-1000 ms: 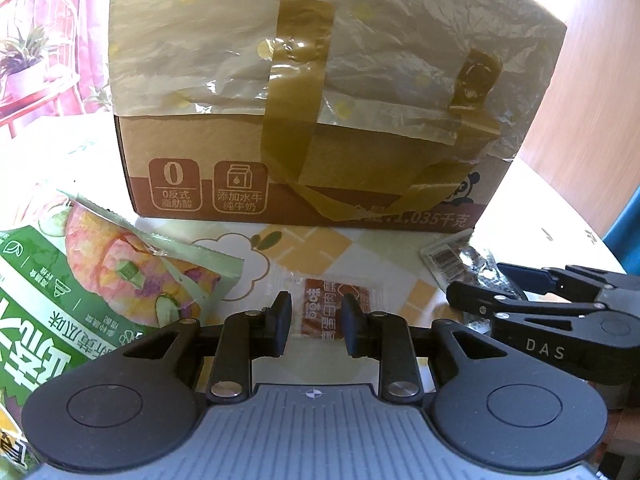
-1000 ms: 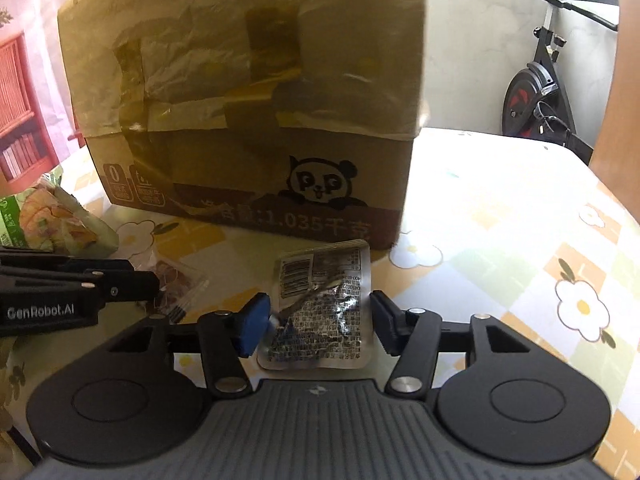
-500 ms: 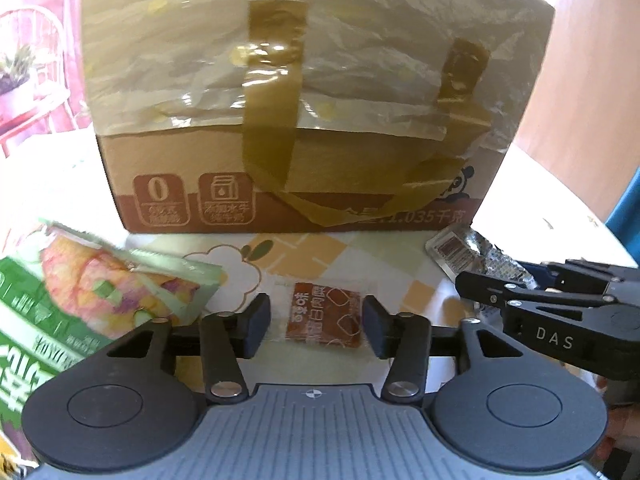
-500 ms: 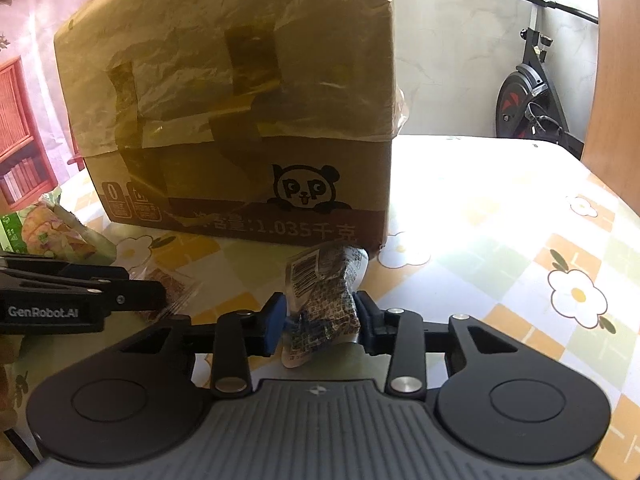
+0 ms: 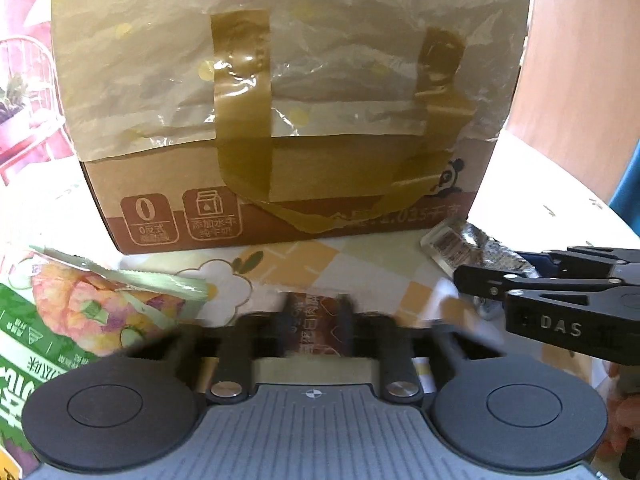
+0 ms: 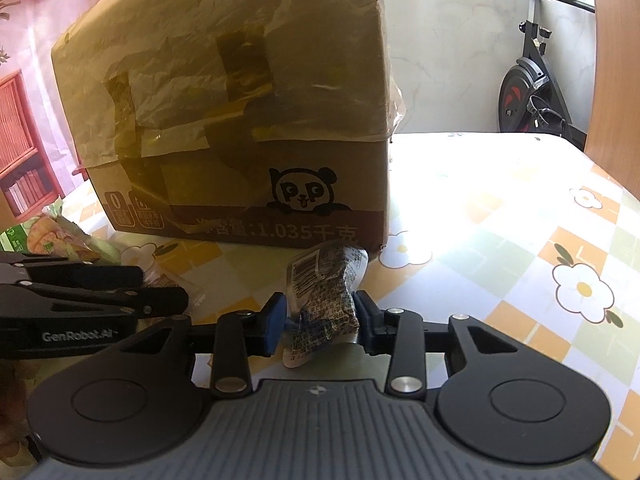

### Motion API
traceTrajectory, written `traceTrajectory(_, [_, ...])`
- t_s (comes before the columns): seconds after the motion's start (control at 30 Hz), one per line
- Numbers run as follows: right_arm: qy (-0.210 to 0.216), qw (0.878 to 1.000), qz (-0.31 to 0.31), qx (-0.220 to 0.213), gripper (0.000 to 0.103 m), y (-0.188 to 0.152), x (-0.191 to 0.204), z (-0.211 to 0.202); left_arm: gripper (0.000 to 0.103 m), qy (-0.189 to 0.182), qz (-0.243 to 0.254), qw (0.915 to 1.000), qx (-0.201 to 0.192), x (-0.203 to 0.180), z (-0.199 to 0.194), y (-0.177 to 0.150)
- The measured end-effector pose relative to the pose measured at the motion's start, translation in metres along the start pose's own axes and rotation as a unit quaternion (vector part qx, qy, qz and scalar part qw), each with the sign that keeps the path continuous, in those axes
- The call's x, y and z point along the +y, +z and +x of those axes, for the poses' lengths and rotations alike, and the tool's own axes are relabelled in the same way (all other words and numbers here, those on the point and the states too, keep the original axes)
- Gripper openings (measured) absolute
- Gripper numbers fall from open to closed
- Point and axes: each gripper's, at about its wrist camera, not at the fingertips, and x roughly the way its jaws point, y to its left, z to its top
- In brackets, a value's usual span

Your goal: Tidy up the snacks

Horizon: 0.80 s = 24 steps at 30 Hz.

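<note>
My left gripper (image 5: 316, 322) has its jaws just closing, blurred in its own view, with a small brown snack sachet (image 5: 316, 316) between them; the fingers look drawn in against the sachet's two edges, so I read it as clamped. Taking the taped cardboard box (image 5: 280, 120) as landmark: this sachet sits in front of the box's long printed face, a little off it, on the flower-patterned tablecloth (image 5: 304, 256). The box is wrapped across its upper half in crinkled translucent plastic held by brown tape strips, and a panda mark shows near its lower right corner in the right wrist view. My right gripper (image 6: 320, 316) is closed partway on a silver printed snack packet (image 6: 324, 296); the blue pads press both sides and the packet is pinched and crumpled between them, its barcode end tilted up towards the box. That packet is just in front of the box's near right corner, its top close to the box's lower edge. A green snack bag (image 5: 60, 320) with a picture of food lies in front of the box's left end. An exercise bike (image 6: 528, 80) stands beyond the box's right side, past the far table edge. From the right wrist view, my left gripper's fingers lie low over the tablecloth, in front of the box's left half.
</note>
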Motion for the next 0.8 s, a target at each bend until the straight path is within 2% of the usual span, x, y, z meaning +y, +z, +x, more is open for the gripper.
traceTrajectory(0.13, [0.002, 1.0, 0.003, 0.0, 0.039, 0.0, -0.001, 0.0, 0.003, -0.009, -0.015, 0.9998, 0.0, 0.002, -0.003, -0.003])
traceTrajectory(0.6, [0.006, 1.0, 0.008, -0.001, 0.039, 0.001, -0.002, 0.0, 0.004, -0.049, -0.062, 0.9964, 0.03, 0.016, -0.02, -0.002])
traceTrajectory(0.8, [0.006, 1.0, 0.009, -0.001, 0.039, 0.001, -0.003, 0.0, 0.004, -0.069, -0.068, 0.9924, 0.076, 0.013, -0.023, -0.01])
